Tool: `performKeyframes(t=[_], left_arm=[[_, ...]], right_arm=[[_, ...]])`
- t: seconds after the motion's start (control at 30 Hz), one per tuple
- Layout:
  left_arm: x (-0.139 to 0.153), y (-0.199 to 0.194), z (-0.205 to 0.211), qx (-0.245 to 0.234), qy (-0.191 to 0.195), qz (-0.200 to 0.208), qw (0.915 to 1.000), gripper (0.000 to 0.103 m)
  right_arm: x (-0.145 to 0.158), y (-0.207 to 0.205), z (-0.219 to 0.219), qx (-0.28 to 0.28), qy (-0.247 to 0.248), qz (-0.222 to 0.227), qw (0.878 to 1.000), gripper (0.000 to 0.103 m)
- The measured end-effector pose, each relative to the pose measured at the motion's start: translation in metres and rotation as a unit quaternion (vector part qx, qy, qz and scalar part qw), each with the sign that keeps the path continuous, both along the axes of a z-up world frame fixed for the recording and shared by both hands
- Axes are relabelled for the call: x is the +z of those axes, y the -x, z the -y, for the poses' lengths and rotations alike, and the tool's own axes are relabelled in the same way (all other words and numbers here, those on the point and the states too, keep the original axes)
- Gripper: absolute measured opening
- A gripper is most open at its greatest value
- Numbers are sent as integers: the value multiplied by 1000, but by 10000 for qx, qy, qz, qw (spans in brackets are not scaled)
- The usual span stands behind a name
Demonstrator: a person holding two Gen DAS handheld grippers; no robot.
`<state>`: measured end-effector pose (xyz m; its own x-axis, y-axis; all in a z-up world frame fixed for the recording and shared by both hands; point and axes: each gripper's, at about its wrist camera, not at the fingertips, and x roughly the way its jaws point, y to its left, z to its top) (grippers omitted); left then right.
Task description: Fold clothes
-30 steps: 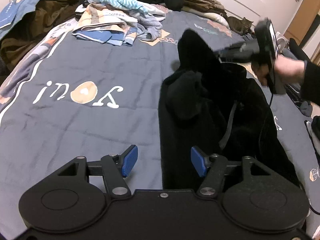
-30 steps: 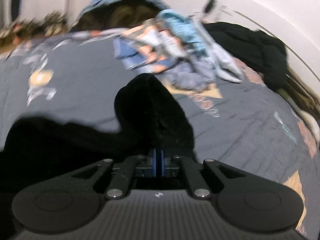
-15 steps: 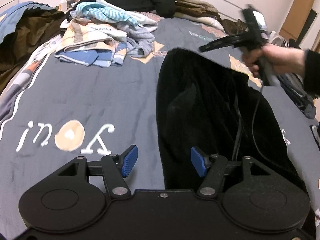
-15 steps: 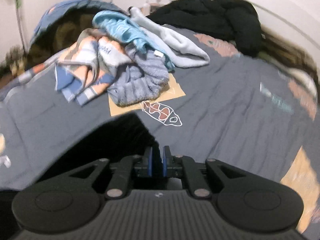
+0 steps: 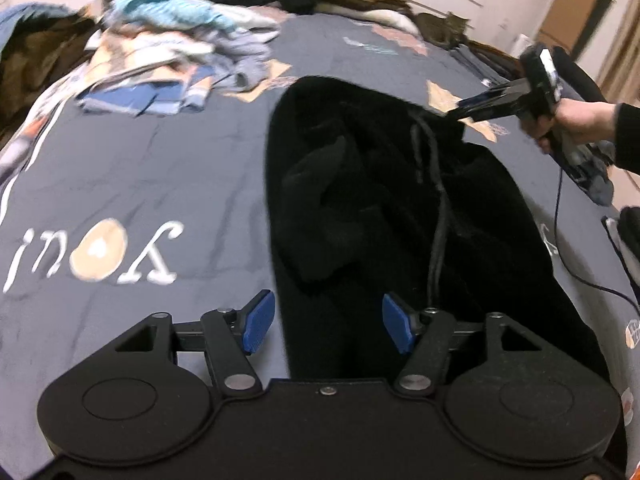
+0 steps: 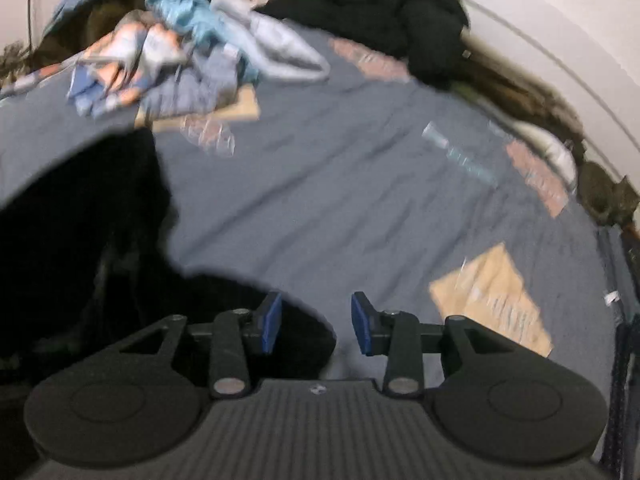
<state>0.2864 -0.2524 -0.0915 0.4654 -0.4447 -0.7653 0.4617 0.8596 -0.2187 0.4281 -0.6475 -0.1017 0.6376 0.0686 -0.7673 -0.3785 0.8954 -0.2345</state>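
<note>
Both tongs gape, gripping nothing: left gripper [image 5: 322, 322] over the garment's [image 5: 400, 208] near hem, right gripper [image 6: 316, 322] at its 2 o'clock edge. I see it lying long on the bed [image 5: 140, 184], rumpled. Risk: cord [image 5: 438, 216] snags, lump folds in crooked.

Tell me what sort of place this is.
Most likely a bedroom. A dark garment lies spread on a bed's grey printed cover, a heap of unfolded clothes sits farther back, and a pale wall rises just beyond.
</note>
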Motion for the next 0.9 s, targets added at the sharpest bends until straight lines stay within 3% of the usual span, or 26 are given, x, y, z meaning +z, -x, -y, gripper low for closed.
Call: performKeyframes(t=[0.2,0.33,0.5,0.7,0.9], left_arm=[[2,-5,20,-79,34,104,9999,62],[0,2,23,-127,52,46,9999,62],[-9,8,19,-92,62,-103,9999,62],[-11,17,12,28,109,-181,9998,62],[-13,23,7,48,88,-237,9997,62]], right_arm=[[-24,0,-6,332,-55,-336,9989,38],[-23,10,-12,676,53,-305,9972,38],[-13,17,-9,865,-218,-339,9954,38],[-26,12,-28,1069,153,-550,9926,37],[2,22,-17,989,-465,-259,9937,39]])
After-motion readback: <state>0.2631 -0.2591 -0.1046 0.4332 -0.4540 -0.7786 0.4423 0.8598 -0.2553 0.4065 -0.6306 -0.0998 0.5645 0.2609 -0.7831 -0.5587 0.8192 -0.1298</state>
